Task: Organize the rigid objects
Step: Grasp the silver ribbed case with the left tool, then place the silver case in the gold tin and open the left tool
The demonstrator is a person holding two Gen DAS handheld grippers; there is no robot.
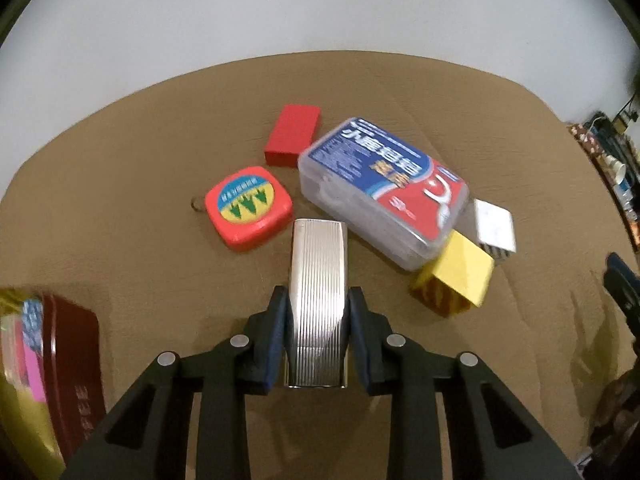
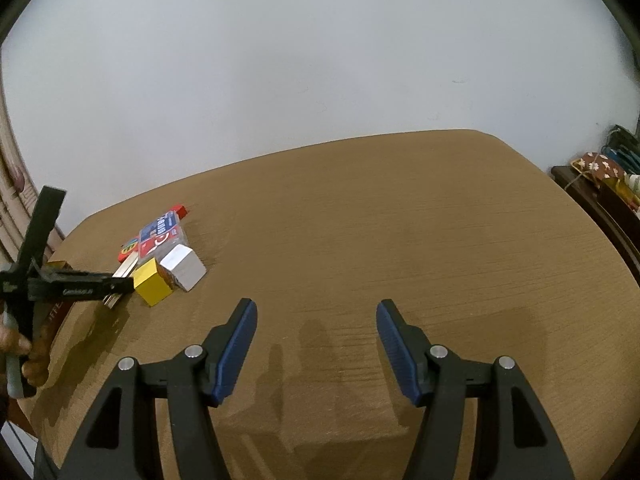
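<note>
Left gripper (image 1: 316, 320) pinches a ribbed silver metal case (image 1: 318, 300) by its long sides, blue pads pressed to both edges, the case lying lengthwise on the brown worktop (image 1: 160, 140) just in front of a red tape measure (image 1: 248, 206) and a clear plastic box with a blue-red label (image 1: 380, 188). Behind sit a red block (image 1: 294, 134), and to the right a yellow block (image 1: 456, 276) touching the box, with a white block (image 1: 494, 226) just past it. Right gripper (image 2: 316, 344) hangs spread and empty over bare worktop, well apart from the cluster; a dark red tin (image 1: 76, 344) shows at the left edge.
</note>
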